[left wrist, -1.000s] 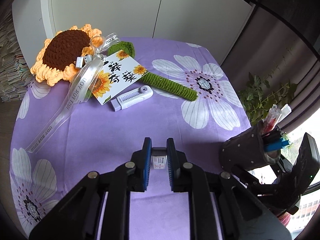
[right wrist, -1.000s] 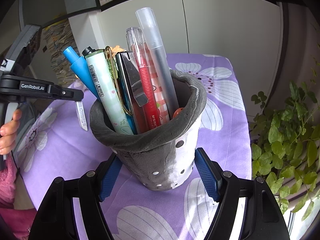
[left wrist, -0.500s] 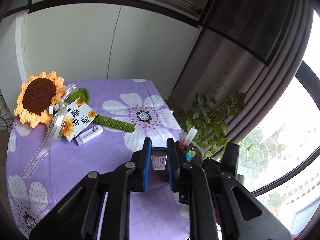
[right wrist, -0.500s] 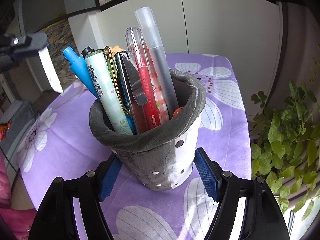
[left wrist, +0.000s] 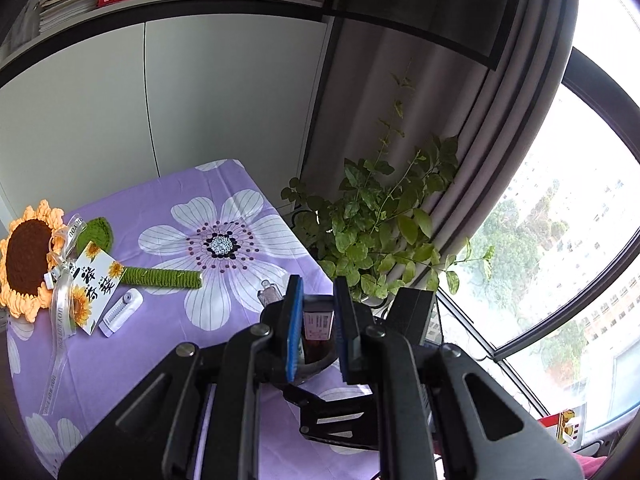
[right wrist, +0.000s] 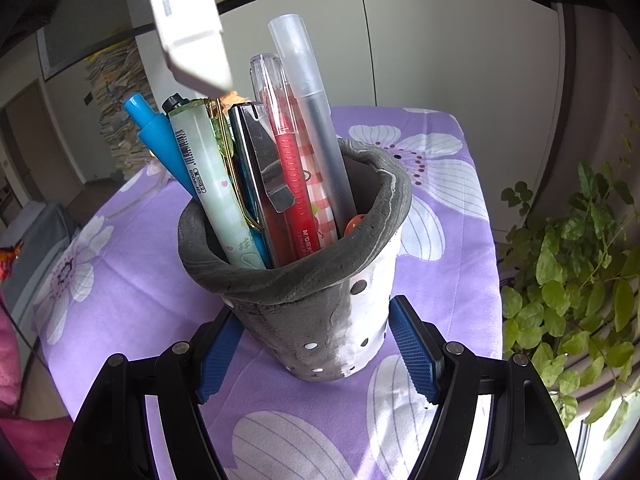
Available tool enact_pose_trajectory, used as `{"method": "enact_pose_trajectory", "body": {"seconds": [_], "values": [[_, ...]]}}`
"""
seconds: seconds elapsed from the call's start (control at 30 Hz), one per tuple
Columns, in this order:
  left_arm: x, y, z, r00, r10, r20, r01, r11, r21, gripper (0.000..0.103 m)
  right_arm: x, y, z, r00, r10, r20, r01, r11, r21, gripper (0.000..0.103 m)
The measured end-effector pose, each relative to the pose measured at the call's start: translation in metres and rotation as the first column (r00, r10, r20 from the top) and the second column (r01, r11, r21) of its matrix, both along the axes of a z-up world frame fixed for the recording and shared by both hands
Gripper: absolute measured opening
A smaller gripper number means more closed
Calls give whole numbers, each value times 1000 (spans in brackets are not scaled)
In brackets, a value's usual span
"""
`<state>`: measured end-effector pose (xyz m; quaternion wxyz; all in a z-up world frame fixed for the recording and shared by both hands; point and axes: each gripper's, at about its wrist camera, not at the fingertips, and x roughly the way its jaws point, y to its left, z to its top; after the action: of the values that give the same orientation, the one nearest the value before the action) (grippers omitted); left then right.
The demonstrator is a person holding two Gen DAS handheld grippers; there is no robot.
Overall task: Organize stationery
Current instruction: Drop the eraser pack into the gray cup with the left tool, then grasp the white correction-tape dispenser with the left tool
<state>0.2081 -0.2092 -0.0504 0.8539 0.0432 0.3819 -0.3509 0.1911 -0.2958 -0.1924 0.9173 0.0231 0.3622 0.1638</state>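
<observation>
My left gripper (left wrist: 316,312) is shut on a small white stationery piece with a printed label (left wrist: 318,324). It hangs just above the dark rim of the pen holder (left wrist: 272,316). In the right wrist view the same white piece (right wrist: 188,28) hovers over the holder's left side, above the pen tips. My right gripper (right wrist: 316,344) is shut on the grey-and-white pen holder (right wrist: 304,320), its blue pads (right wrist: 218,352) against both sides. Several pens (right wrist: 288,140) stand in the holder. A white flat stationery item (left wrist: 120,312) lies on the purple cloth.
A crochet sunflower (left wrist: 28,264) with a ribbon, a green stem and a card (left wrist: 94,284) lies at the table's left. A leafy plant (left wrist: 380,232) stands past the table's right edge by the window. Cupboards stand behind the purple flowered cloth (right wrist: 440,216).
My left gripper has risen and swung right with the white piece, from low over the cloth to above the pen holder. The right gripper and the holder have not moved.
</observation>
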Motion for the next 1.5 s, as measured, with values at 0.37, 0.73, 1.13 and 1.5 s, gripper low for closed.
{"method": "enact_pose_trajectory", "body": {"seconds": [0.37,0.73,1.13,1.5], "values": [[3,-12,-15,1000,-18,-9,19,998,52,13,2,-1,0,1000,-2,-2,2,1000,3,74],[11,14,-8,998,61,21,-61,997,46,20,2,-2,0,1000,-4,-3,4,1000,4,74],[70,107,-49,938,341,56,-346,921,181,63,2,-5,-1,1000,-4,-10,4,1000,20,74],[127,108,-117,974,216,70,-226,908,353,67,3,-4,-2,1000,-6,-21,6,1000,12,74]]}}
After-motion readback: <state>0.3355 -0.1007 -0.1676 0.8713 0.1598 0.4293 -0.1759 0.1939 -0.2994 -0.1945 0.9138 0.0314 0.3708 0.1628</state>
